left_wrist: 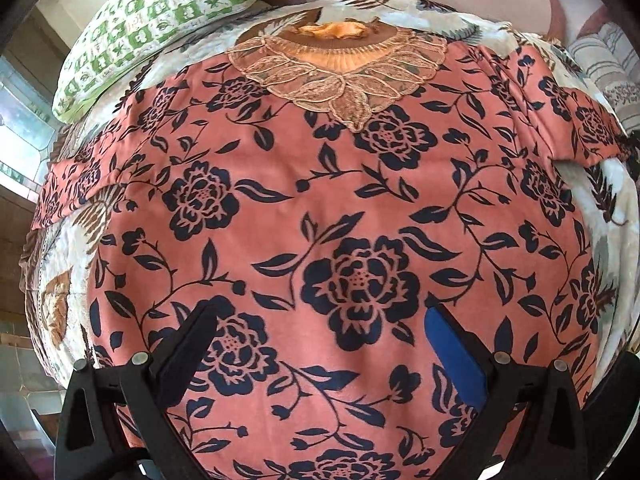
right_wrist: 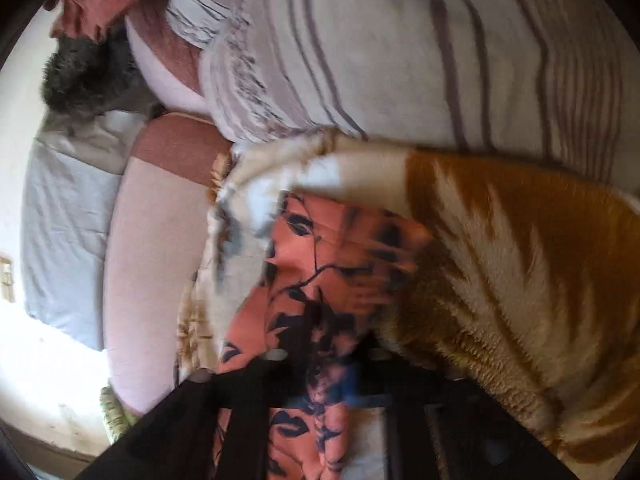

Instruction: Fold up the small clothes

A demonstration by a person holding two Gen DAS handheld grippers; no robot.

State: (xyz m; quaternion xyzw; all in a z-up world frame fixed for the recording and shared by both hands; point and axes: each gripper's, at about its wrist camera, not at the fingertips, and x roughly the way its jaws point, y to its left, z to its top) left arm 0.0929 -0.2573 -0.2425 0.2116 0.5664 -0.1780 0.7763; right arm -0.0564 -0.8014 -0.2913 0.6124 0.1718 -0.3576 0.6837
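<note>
A salmon-pink garment (left_wrist: 320, 200) with dark navy flowers lies spread flat on a bed, its lace-trimmed neckline (left_wrist: 340, 68) at the far end and sleeves out to both sides. My left gripper (left_wrist: 320, 320) hovers open just above the lower body of the garment, empty. In the right wrist view, which is blurred and rolled sideways, my right gripper (right_wrist: 320, 360) is shut on a fold of the same garment (right_wrist: 320, 264), near its sleeve end, with cloth bunched between the fingers.
A cream blanket with brown leaf print (left_wrist: 612, 200) covers the bed. A green-and-white pillow (left_wrist: 152, 24) lies at the far left. A striped white pillow (right_wrist: 400, 52) and a furry brown-and-cream blanket (right_wrist: 520, 272) lie beside the right gripper.
</note>
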